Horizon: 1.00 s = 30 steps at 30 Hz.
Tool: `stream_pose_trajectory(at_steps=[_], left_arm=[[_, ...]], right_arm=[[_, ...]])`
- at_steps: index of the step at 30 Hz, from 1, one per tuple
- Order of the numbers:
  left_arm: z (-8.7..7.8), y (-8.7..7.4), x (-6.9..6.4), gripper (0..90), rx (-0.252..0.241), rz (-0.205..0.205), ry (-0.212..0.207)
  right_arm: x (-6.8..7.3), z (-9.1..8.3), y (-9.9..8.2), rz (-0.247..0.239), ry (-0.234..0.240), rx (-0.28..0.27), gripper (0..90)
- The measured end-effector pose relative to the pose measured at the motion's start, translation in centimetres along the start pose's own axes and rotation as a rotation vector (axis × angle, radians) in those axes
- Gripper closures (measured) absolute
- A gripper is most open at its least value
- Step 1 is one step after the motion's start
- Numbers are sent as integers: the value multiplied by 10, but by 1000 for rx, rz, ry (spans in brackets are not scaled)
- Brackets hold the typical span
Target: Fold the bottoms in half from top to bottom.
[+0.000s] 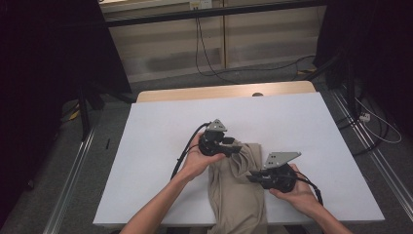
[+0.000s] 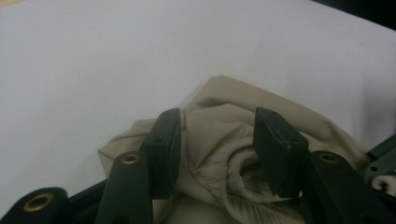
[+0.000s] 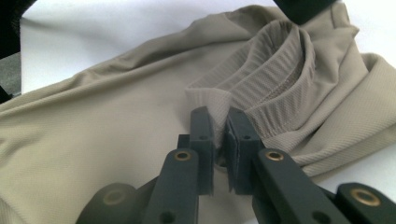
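Left gripper [image 1: 236, 148] stands apart over the garment; right gripper [image 1: 251, 178] pinches its ribbed band.

Left gripper straddles a bunched fold of the beige garment [image 1: 238, 187], jaws apart and, as far as the dim view lets me judge, not pressing the cloth. To its right, the right gripper has its jaws together on the ribbed band [image 3: 261, 93]. The step looks like regrasping for a fold or spread: next, the left jaws need to close on the fold. Beyond both grippers the white table [image 1: 160, 126] lies open; the near edge is close, with cloth hanging over it.
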<state>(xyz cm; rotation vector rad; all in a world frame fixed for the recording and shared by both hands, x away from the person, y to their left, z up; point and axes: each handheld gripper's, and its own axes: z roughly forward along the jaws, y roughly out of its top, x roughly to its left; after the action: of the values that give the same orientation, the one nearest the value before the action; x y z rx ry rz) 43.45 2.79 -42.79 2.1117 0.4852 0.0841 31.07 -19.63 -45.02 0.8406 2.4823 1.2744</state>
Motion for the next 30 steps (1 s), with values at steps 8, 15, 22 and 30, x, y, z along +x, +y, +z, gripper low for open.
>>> stream_pose_trajectory(at_steps=[8,15,22,30], left_arm=[[17,-19,-1,598,105,5,-48],[10,-24,-7,814,105,-5,-31],[-14,-26,-17,804,96,-13,-1],[-28,-37,-30,800,103,-7,12]], right_arm=[[-1,-2,-5,2,-13,16,826],[1,-3,-8,-3,-18,32,796],[9,-5,-4,52,2,21,486],[24,10,-3,-8,-15,92,604]])
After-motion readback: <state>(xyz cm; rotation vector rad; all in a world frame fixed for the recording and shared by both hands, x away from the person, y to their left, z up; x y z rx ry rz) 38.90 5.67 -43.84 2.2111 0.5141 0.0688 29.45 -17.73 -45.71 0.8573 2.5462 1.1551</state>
